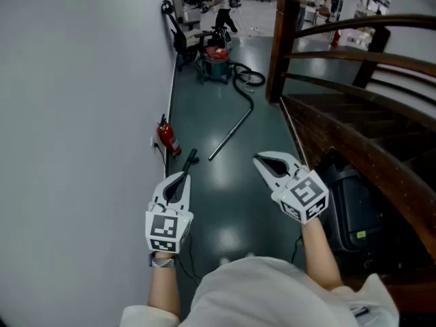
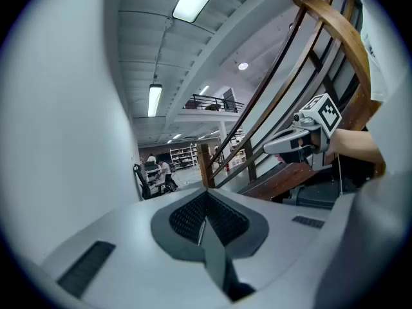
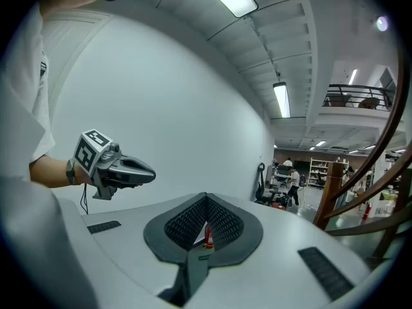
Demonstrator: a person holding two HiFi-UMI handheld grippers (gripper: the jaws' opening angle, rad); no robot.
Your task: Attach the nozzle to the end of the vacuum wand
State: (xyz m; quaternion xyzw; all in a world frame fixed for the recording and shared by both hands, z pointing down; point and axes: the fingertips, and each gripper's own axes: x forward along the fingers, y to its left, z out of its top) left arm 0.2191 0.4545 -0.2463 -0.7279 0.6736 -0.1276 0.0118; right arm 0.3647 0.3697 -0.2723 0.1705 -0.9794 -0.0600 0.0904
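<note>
Hanging closed: L claw (image 1: 182, 181), R claw (image 1: 260, 159)

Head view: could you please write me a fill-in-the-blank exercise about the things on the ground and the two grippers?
1. The vacuum wand lies on the ___, and neither gripper holds it.
2. The fire extinguisher beside the wall is ___ in colour.
3. The left gripper and the right gripper both have their jaws ___.
4. The wooden staircase stands on the person's ___ side.

Missing words: floor; red; shut; right.
</note>
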